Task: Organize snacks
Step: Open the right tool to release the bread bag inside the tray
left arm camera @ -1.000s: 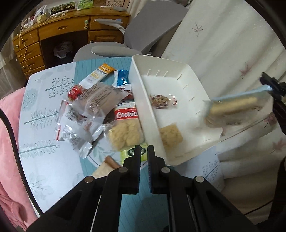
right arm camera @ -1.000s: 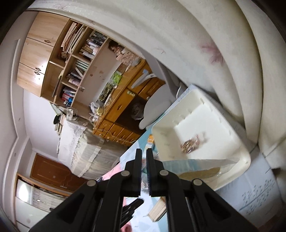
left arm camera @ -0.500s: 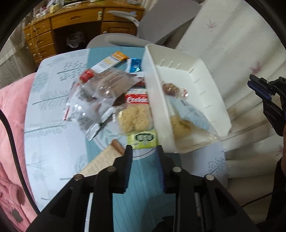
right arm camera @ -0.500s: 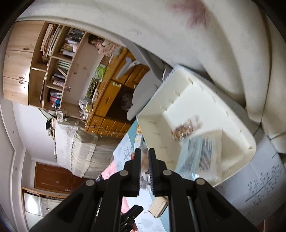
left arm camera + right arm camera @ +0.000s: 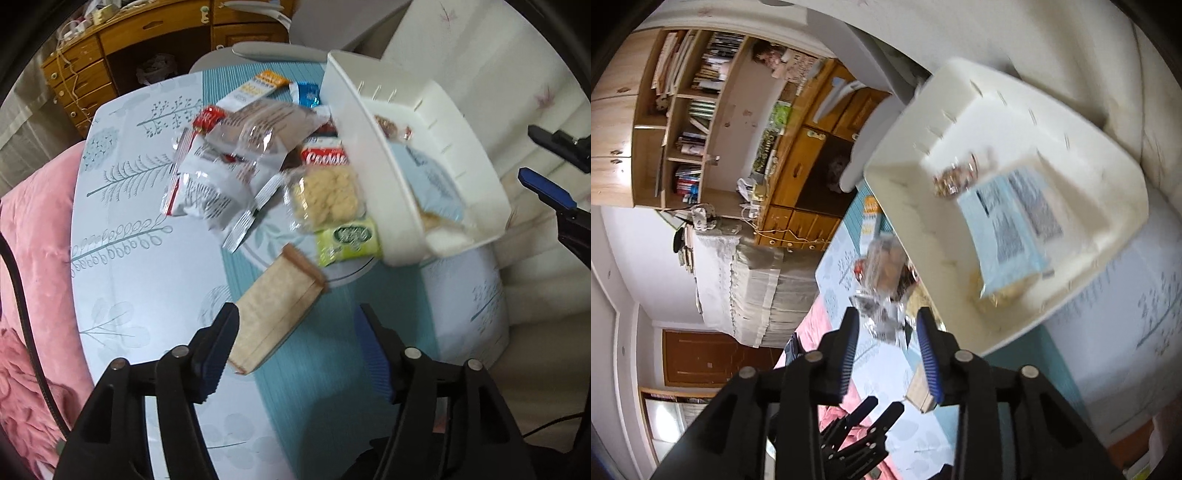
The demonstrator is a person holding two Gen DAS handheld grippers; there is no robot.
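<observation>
A white basket stands at the table's right edge, also in the right wrist view. In it lie a light-blue cracker packet and a small brown snack. A heap of snack packets lies left of it: a Cookies pack, a green packet and a tan wafer packet. My left gripper is open and empty, just above the tan packet. My right gripper is open and empty, up beside the basket; it also shows in the left wrist view.
The table has a pale leaf-print cloth. A pink blanket lies left of it. A grey chair and a wooden desk stand behind. White curtains hang right of the basket.
My right gripper let go of the light-blue cracker packet, which now lies in the basket, and opened. My left gripper opened wide and moved toward the tan packet.
</observation>
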